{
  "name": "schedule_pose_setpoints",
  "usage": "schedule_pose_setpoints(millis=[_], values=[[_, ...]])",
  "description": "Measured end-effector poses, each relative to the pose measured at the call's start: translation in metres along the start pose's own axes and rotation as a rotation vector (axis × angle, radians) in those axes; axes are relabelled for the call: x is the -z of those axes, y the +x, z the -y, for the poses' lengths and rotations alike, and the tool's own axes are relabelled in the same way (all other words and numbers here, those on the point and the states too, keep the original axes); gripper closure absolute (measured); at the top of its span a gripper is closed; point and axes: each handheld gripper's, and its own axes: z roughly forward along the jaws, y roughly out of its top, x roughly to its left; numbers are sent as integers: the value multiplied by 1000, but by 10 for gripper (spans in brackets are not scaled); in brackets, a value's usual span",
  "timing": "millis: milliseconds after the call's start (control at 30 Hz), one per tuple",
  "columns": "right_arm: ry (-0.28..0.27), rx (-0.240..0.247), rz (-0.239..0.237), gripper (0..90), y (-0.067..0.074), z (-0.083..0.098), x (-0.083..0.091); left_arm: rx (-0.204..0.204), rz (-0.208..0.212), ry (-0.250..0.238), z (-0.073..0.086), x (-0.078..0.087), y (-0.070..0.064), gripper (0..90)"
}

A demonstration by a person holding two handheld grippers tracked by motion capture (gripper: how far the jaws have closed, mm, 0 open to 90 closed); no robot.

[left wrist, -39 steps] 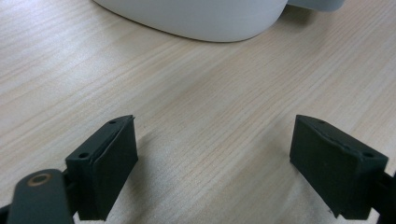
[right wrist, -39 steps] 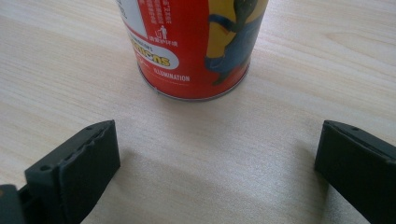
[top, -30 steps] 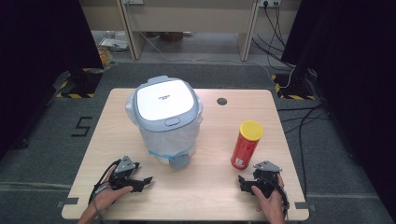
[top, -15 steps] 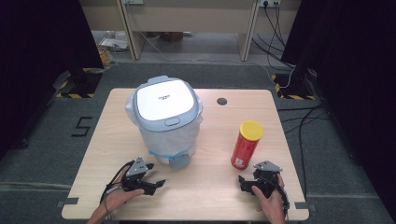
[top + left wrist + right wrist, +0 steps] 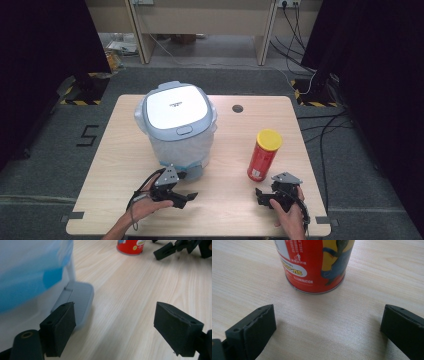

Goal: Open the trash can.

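Observation:
A white-lidded pedal bin [image 5: 176, 122] with a blue liner stands mid-table. Its grey pedal [image 5: 192, 171] faces the near edge. My left gripper [image 5: 184, 198] is open just in front of the pedal. In the left gripper view the pedal [image 5: 77, 300] lies beside the left jaw of that gripper [image 5: 115, 315], with bare table between the jaws. A red can [image 5: 263, 155] with a yellow lid stands upright at the right. My right gripper [image 5: 262, 196] is open just short of it. In the right gripper view the can [image 5: 317, 262] stands ahead of the gripper [image 5: 328, 312].
The wooden table [image 5: 125, 150] has a round cable hole [image 5: 237, 108] near its far edge. Bare wood lies between the two grippers and left of the bin. Cables trail on the floor beyond the right side.
My left gripper has moved right and forward, up to the bin's pedal. The right gripper, the can and the bin have stayed put.

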Motion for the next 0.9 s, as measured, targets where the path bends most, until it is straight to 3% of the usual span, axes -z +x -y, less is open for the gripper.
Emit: schedule_pose_setpoints(millis=[100, 300, 367, 667, 900], values=[[0, 0, 0, 3, 0, 0, 0, 5, 1, -9, -6, -7, 1, 171], [0, 0, 0, 3, 0, 0, 0, 2, -3, 20, -5, -24, 3, 186], [0, 0, 0, 3, 0, 0, 0, -24, -12, 28, -3, -27, 1, 185], [0, 0, 0, 3, 0, 0, 0, -26, -23, 19, 1, -28, 3, 236], [0, 1, 1, 3, 0, 0, 0, -68, -36, 27, 4, -27, 3, 283]])
